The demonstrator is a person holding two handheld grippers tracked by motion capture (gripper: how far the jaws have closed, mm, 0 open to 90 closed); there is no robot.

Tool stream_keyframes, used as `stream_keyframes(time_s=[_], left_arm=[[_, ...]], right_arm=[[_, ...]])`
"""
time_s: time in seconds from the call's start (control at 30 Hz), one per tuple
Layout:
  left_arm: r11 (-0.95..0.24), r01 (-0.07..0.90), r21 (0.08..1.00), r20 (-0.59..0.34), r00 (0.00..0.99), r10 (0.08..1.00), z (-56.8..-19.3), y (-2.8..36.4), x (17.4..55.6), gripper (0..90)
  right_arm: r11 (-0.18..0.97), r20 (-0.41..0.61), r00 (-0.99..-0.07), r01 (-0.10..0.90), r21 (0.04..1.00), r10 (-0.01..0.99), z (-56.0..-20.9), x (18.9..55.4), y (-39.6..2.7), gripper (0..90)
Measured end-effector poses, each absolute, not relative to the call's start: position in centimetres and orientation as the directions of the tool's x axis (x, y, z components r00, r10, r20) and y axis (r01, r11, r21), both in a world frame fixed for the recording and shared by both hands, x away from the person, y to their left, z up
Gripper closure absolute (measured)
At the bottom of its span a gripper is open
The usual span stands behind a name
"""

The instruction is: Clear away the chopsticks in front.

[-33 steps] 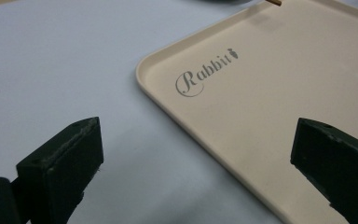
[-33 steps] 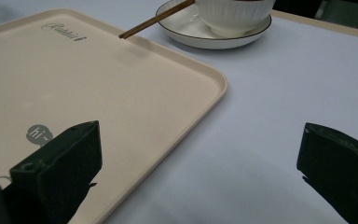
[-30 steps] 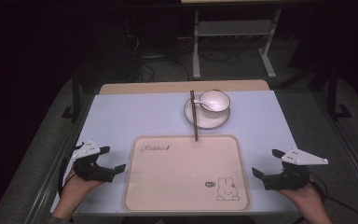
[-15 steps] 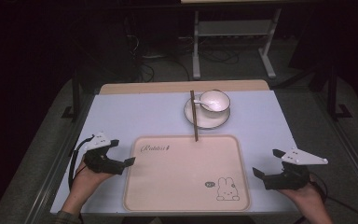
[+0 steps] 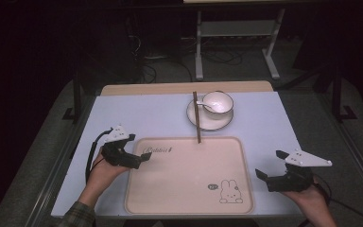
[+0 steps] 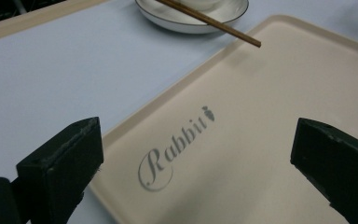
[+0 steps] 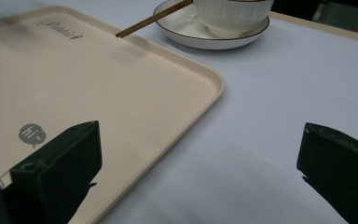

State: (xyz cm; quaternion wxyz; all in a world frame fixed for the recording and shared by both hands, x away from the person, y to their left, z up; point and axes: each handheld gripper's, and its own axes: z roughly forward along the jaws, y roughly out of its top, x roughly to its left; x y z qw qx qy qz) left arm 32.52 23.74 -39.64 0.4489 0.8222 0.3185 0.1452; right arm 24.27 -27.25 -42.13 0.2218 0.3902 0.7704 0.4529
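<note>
**Both claws spread at the tray's edges**

Left claw (image 5: 144, 157) gaped wide over the tray (image 5: 179, 189) near its left rim, likely lining up a grip. Right claw (image 5: 261, 174) sat wide on the bench (image 5: 137, 113), just beside the right rim. Chopsticks (image 5: 196, 116) bridged saucer (image 5: 203, 124) and tray's far rim.

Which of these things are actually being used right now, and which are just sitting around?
In use:
- left tongs, open, over the left edge of the tray
- right tongs, open, beside the tray's right edge
- beige rectangular plastic tray with a rabbit print

Probably waiting or just lying about:
- white ribbed bowl on a white saucer
- brown wooden chopsticks
- metal stand behind the table
</note>
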Motion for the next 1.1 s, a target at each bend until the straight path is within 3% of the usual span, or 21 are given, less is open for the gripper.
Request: stream_keyframes(time_s=[0.67,1.1], left_arm=[[-0.389,0.405,0.828,-0.069,0.761,0.645,-39.2,18.8,37.1,1.6],[-0.395,0.422,0.816,-0.081,0.761,0.644,-38.7,13.6,42.2,1.6]], right_arm=[[0.279,0.022,-0.602,0.401,0.873,0.798,-42.2,24.2,-27.3,0.0],[0.271,0.025,-0.601,0.397,0.877,0.799,-42.1,24.2,-27.3,0.0]])
